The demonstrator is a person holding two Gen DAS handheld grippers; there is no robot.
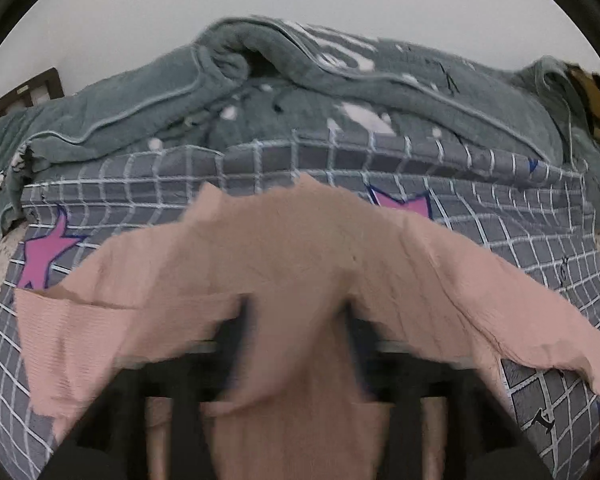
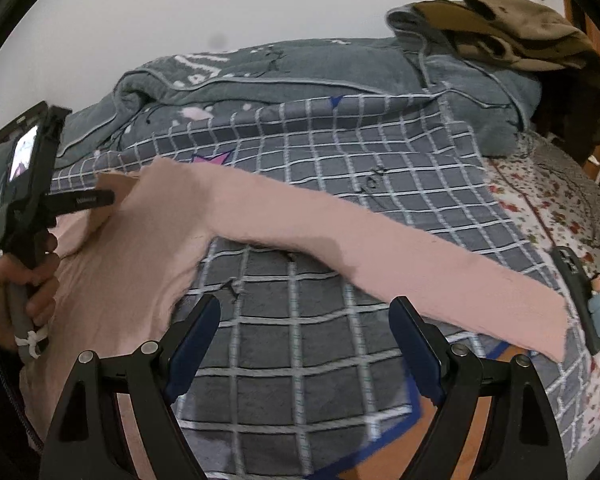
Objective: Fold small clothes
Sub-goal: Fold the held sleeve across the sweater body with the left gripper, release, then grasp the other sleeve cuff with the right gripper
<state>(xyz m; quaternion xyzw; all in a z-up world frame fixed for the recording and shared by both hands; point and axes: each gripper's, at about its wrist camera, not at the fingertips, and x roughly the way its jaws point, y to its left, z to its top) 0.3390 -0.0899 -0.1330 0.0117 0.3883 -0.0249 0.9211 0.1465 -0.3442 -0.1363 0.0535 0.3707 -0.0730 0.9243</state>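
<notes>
Over the bed (image 2: pixel 540 216), my left hand-held gripper (image 1: pixel 296 320) pinches the pink top (image 2: pixel 148 240), sleeve stretching right; my right hand-held gripper (image 2: pixel 304 320) hovers, fingers spread.

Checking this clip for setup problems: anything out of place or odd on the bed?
A phone with a figure charm lies on the floral sheet beside the pink top's sleeve end. Rumpled grey blanket and brown clothes crowd the back.

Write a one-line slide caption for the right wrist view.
Open right gripper hovers over the grid-patterned blanket while the left gripper holds the pink top, one sleeve stretched right.
</notes>
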